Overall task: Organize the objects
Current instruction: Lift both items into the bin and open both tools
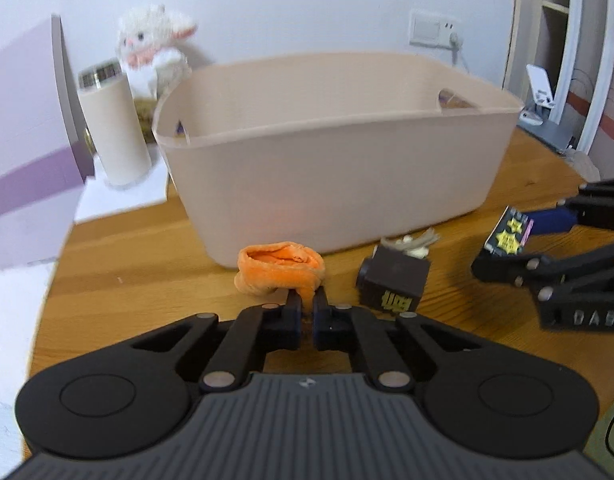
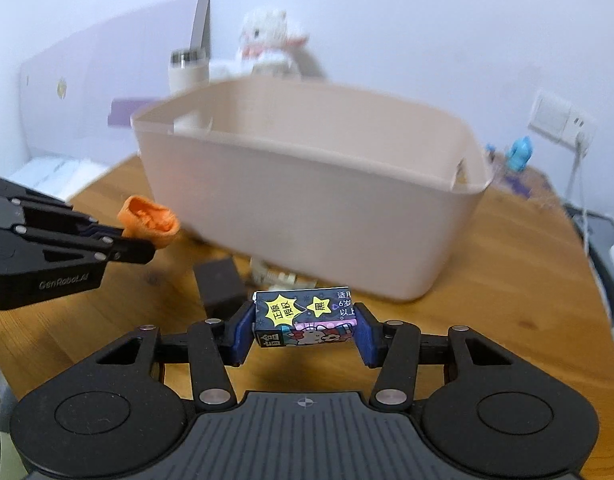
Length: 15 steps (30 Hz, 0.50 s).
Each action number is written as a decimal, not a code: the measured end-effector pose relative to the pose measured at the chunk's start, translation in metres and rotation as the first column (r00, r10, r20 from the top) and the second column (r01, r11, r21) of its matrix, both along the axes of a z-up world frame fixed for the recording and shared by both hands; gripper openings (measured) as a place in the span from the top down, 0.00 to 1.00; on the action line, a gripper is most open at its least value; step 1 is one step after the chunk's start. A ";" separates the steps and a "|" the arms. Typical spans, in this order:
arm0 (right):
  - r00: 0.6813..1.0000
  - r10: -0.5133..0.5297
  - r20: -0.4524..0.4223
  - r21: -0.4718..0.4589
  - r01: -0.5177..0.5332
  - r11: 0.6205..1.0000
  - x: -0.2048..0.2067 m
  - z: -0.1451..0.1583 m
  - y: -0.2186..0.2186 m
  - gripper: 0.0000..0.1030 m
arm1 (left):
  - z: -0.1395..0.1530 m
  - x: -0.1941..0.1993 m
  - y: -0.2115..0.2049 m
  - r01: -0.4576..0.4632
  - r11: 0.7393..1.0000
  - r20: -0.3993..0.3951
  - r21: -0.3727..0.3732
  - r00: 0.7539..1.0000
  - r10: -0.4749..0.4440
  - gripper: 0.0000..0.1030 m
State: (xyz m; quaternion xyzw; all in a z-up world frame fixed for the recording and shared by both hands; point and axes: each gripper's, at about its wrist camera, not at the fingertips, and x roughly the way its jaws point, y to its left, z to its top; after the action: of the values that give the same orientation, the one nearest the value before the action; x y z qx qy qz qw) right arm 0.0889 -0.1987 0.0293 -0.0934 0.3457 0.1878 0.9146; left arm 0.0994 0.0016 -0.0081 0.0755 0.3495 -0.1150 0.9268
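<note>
A large beige plastic bin stands on the wooden table; it also shows in the right wrist view. My left gripper is shut on an orange cloth in front of the bin, seen from the side in the right wrist view. My right gripper is shut on a small dark printed box, held just above the table; the box also shows in the left wrist view. A dark brown box lies between the two grippers.
A small pale toy lies by the brown box against the bin. A cream tumbler, a white plush toy and a purple box stand back left. A wall socket is behind. A blue figure sits far right.
</note>
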 end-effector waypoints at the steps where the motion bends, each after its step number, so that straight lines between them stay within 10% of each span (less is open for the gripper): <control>1: 1.000 -0.002 0.017 0.007 0.002 1.000 -0.001 0.007 -0.001 0.54 | 0.005 -0.003 0.000 -0.001 1.000 0.013 0.001 1.000 0.001 0.94; 15: 0.978 -0.051 0.201 0.057 0.040 0.998 0.011 0.086 -0.018 0.54 | 0.079 0.003 0.003 -0.038 0.999 0.179 0.005 0.983 0.036 0.94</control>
State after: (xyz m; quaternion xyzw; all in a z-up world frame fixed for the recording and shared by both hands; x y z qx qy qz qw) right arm 0.0995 -0.2165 0.1150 -0.0800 0.2476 0.1653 0.9513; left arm 0.1021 0.0042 0.0712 0.0832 0.2666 -0.0891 0.9561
